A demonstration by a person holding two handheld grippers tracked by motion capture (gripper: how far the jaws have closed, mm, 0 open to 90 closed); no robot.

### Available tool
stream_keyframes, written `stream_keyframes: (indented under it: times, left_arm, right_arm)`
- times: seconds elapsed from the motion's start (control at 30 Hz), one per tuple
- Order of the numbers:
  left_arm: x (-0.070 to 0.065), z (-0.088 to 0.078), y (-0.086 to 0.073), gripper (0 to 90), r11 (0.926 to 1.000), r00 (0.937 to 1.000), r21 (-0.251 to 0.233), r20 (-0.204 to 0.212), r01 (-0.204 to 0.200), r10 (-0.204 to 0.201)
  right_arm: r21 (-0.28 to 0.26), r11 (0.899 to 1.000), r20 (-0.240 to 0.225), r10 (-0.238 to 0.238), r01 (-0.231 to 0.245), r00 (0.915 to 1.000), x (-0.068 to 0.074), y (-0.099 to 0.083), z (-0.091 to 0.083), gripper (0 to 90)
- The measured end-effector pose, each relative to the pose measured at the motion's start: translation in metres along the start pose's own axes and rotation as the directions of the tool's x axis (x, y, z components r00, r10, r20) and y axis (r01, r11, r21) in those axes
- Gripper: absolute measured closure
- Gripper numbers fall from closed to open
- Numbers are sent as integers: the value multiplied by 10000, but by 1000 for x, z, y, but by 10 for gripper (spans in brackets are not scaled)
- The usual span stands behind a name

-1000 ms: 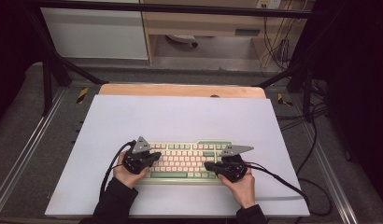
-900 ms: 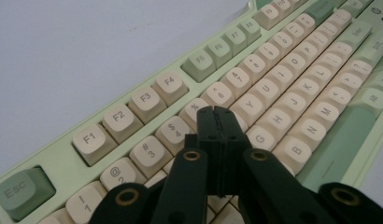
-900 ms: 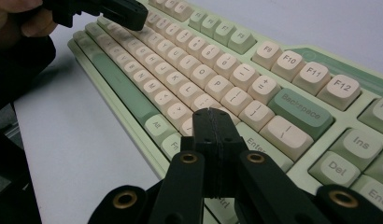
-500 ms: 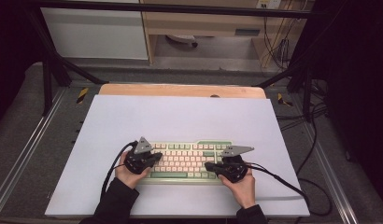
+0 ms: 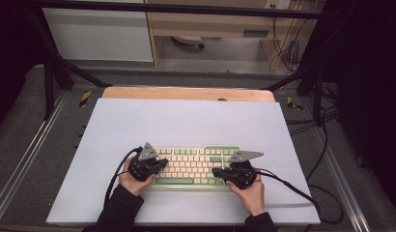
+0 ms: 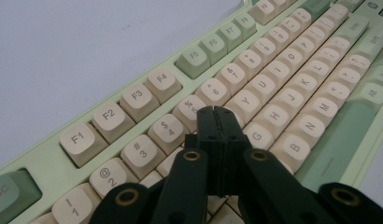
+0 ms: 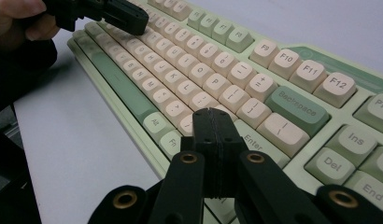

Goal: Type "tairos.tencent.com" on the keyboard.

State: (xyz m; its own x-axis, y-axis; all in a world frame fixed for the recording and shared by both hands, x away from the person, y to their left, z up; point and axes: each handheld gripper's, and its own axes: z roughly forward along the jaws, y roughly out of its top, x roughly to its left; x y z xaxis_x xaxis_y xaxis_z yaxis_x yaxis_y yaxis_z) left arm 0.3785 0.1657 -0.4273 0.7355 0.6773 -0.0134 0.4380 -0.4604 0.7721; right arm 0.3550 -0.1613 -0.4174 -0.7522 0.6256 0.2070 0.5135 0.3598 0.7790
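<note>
We see a green-and-cream keyboard (image 5: 193, 166) lying near the front edge of a pale sheet (image 5: 186, 121) that covers the table. The left gripper (image 5: 160, 164) hovers over the keyboard's left end, its jaws pressed together with nothing between them; in the left gripper view its tip (image 6: 216, 112) sits above the keys (image 6: 245, 100) beside G and Y. The right gripper (image 5: 216, 171) is over the right end, jaws likewise together and empty, its tip (image 7: 212, 114) near the Enter key (image 7: 255, 140).

Closed jaws of the left gripper (image 6: 219, 114) above the keyboard (image 6: 194, 60) near the T key.
</note>
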Motion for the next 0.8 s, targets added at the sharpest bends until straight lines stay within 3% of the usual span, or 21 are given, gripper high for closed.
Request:
stream_keyframes:
  times: [0.8]
  left_arm:
    - [6,-27,-12,899,9996,9996,-161,162,244,-241]
  right_arm:
    - [-246,9996,-47,147,-148,9999,1,4,-1,900]
